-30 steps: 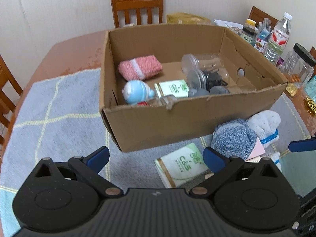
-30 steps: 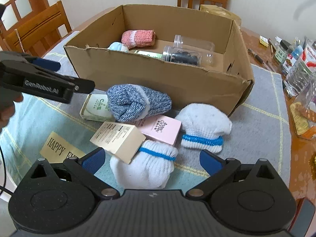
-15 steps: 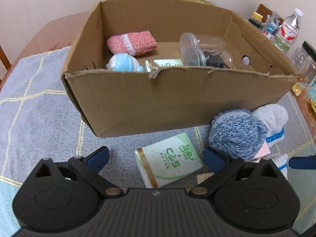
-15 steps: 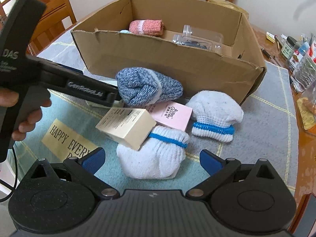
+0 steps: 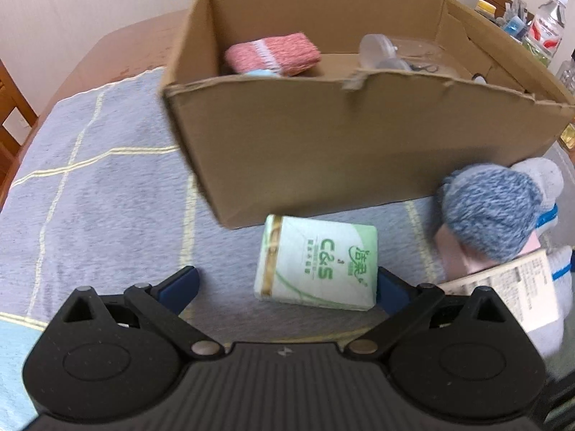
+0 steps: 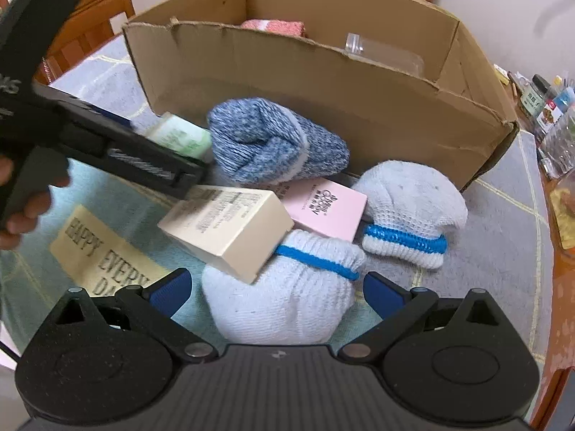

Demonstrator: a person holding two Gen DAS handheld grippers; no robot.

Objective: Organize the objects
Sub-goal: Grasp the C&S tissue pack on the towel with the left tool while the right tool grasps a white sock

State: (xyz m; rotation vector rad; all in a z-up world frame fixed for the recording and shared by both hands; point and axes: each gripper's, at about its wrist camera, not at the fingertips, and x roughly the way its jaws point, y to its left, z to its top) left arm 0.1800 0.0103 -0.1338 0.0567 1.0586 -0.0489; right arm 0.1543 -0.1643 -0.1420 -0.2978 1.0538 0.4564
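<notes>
A cardboard box (image 5: 323,143) stands on the cloth and holds a pink rolled sock (image 5: 273,52) and clear jars (image 5: 391,54). A green tissue pack (image 5: 318,264) lies in front of it, between the fingers of my open left gripper (image 5: 287,285), nearer the right finger. My right gripper (image 6: 275,292) is open around a white sock roll with a blue band (image 6: 284,291). A cream carton (image 6: 226,228) leans on that sock. A pink box (image 6: 327,208), a blue knitted sock roll (image 6: 273,143) and a second white sock roll (image 6: 409,212) lie behind.
The box (image 6: 323,82) blocks the far side. Bottles and jars (image 5: 542,32) crowd the table's right edge. Wooden chairs (image 6: 90,25) stand around the table. A "HAPPY EVERY DAY" patch (image 6: 100,251) marks the cloth at the left. The left tool (image 6: 90,136) crosses the right wrist view.
Both grippers moved forward and down. The left one closed in on the green tissue pack. The right one now straddles the near white sock roll.
</notes>
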